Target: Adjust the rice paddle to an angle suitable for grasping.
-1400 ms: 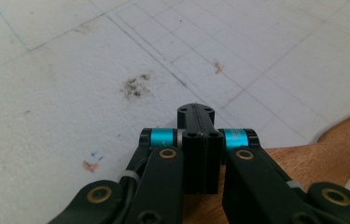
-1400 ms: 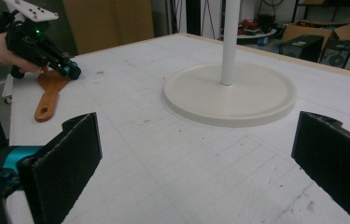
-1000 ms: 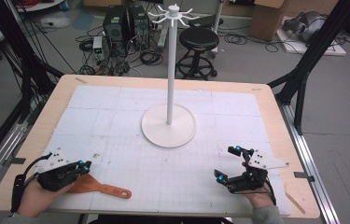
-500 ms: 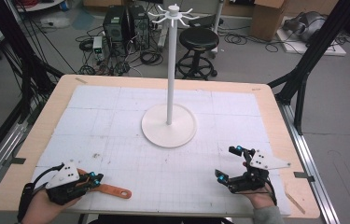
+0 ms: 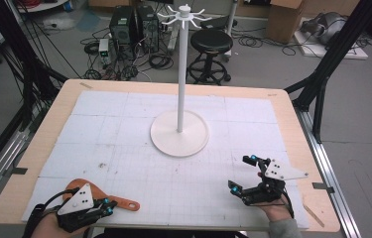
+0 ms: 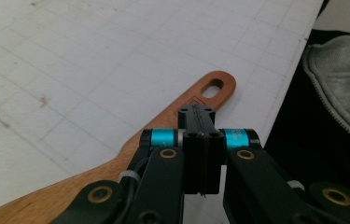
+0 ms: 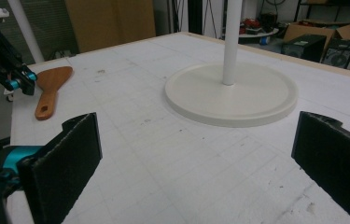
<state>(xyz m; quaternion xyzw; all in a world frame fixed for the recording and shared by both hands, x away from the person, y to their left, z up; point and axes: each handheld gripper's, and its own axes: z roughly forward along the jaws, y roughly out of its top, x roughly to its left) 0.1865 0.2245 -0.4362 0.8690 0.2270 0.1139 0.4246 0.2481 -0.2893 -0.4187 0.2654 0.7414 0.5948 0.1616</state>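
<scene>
1. The wooden spatula (image 5: 105, 197) lies flat on the white gridded mat (image 5: 139, 148) at the near left corner of the desk (image 5: 49, 129). Its broad blade points toward the left edge and its handle runs right, ending in a hanging hole just inside the near edge.

2. The left tongs (image 5: 105, 207) hang right over the spatula's handle with their jaws pressed together. In the left gripper view the left tongs (image 6: 203, 140) meet pad to pad with nothing between them, and the handle passes underneath. I cannot tell whether the tips touch the wood. Closed like this, they seem set to nudge or press the handle, not to pick it up.

3. The right tongs (image 5: 243, 174) rest at the near right of the desk, well apart from the spatula, with jaws spread wide and empty. In the right gripper view the right tongs (image 7: 200, 154) face the stand's base (image 7: 231, 93), which suggests that hand is waiting its turn.

4. The white stand (image 5: 179, 126) sits in the middle of the desk, its pole rising to a ring of hooks (image 5: 184, 14). The hole in the handle fits such a hook, so hanging the spatula there looks like the likely aim.
</scene>
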